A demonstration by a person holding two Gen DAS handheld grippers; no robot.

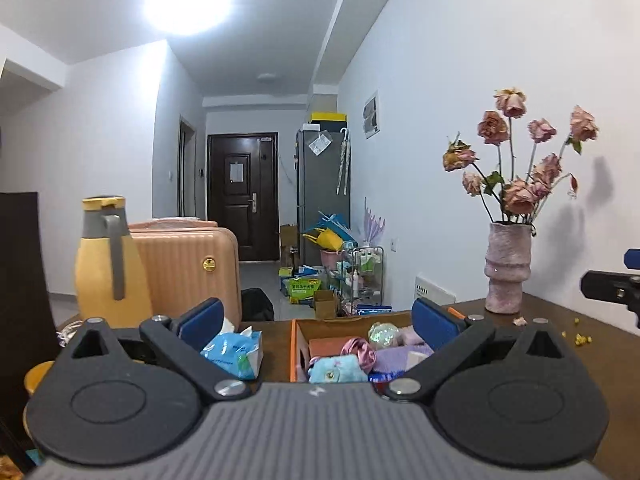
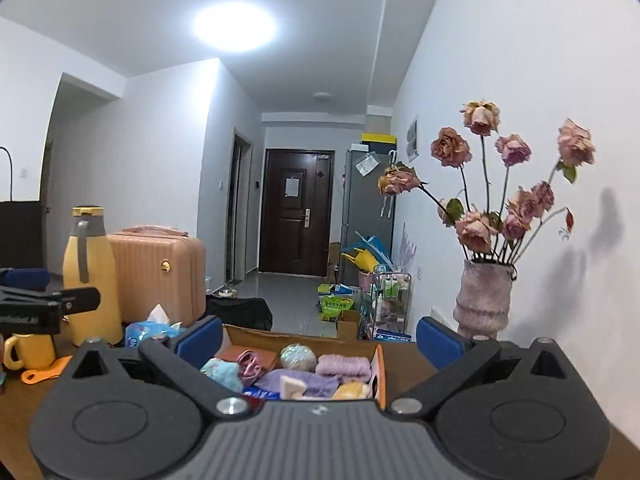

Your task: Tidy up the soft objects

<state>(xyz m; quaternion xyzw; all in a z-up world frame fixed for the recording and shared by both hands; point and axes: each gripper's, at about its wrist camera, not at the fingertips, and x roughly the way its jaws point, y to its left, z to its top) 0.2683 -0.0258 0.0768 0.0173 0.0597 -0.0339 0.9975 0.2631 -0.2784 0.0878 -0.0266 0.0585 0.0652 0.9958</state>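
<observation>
**Both grippers wide and empty above a packed box**

The left gripper (image 1: 318, 320) and right gripper (image 2: 320, 338) both stand spread to their widest, with nothing between the blue pads. The soft objects sit in the cardboard box (image 2: 380, 360) on the table (image 1: 560, 312), just beyond the fingertips: a blue plush (image 1: 334, 368), a pink satin scrunchie (image 2: 250, 362), a lilac knit piece (image 2: 342, 364) and a pale round ball (image 2: 298, 356).

The main risk, as I judge it, lies to the right. The vase (image 2: 484, 300) of dried roses stands near the box's far right corner, tall and narrow, and a sideways sweep of the right gripper could tip it. To the left, the yellow flask (image 2: 90, 280) and the tissue pack (image 1: 236, 350) crowd the box's other side. The two grippers also sit close together and could knock one another.

Open room is straight ahead and above the box; its upright walls could catch a low finger.
</observation>
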